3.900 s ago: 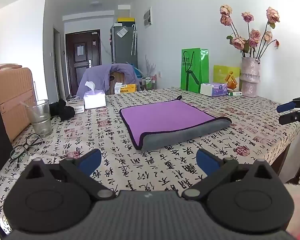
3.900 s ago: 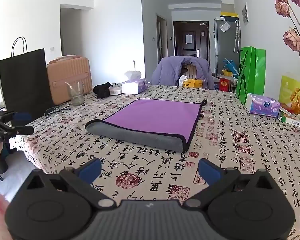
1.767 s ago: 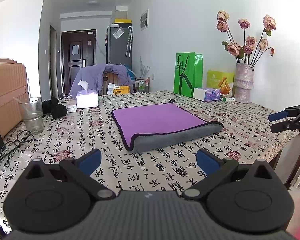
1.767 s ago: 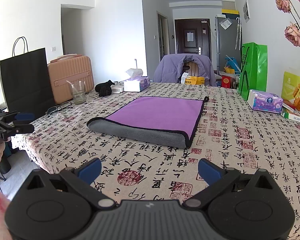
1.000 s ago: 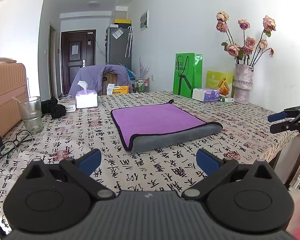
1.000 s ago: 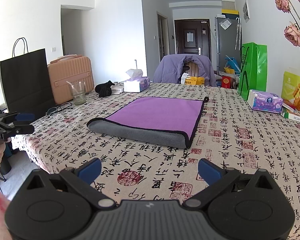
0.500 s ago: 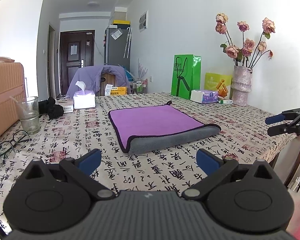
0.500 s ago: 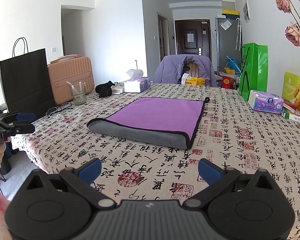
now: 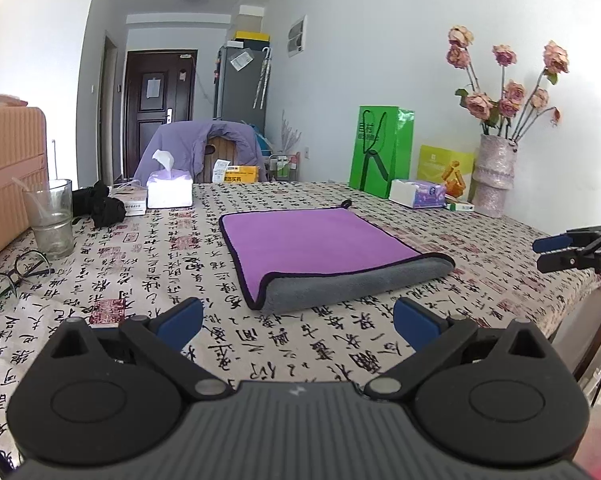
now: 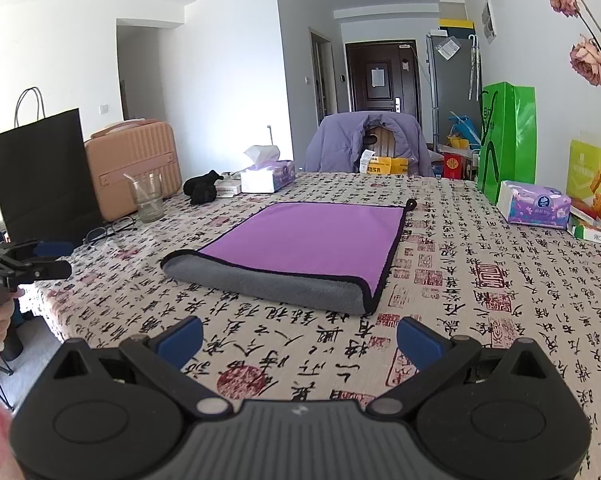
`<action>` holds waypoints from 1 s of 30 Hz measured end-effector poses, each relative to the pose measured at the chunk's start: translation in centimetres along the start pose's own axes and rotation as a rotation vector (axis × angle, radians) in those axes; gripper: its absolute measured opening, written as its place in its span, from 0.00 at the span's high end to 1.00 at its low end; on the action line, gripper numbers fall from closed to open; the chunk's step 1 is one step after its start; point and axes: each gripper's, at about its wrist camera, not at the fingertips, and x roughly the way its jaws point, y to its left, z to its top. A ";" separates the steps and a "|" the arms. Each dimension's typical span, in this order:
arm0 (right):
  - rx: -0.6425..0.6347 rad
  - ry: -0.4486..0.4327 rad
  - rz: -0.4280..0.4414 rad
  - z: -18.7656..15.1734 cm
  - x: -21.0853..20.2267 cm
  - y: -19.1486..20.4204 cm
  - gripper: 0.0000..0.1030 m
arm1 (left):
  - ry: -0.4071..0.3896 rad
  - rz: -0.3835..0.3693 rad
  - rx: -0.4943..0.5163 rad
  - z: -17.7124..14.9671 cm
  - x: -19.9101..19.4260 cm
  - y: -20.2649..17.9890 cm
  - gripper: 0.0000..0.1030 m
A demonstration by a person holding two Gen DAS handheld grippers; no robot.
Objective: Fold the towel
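Note:
A purple towel (image 9: 316, 240) with a grey underside and black trim lies folded flat on the table, its grey fold edge toward me; it also shows in the right wrist view (image 10: 308, 236). My left gripper (image 9: 298, 320) is open and empty, short of the towel's near left corner. My right gripper (image 10: 300, 336) is open and empty, short of the fold edge. Each gripper shows at the edge of the other's view, off the table's side.
The table (image 9: 140, 280) has a calligraphy-print cloth. A glass (image 9: 52, 220), spectacles (image 9: 8, 276), a black object (image 9: 100, 206) and a tissue box (image 9: 168, 192) stand left. A green bag (image 9: 380, 152), tissue pack (image 9: 418, 194) and flower vase (image 9: 494, 176) stand right. A black bag (image 10: 40, 176) and suitcase (image 10: 134, 168) stand by the table's left side.
The left gripper has drifted lower and turned slightly right, so the towel sits a little further left in its view. The right gripper has barely moved. Both stay open.

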 end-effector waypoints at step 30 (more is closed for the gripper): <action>0.113 0.104 0.048 2.8 12.3 -5.8 0.18 | 0.095 -0.048 -0.067 3.0 11.8 3.0 0.08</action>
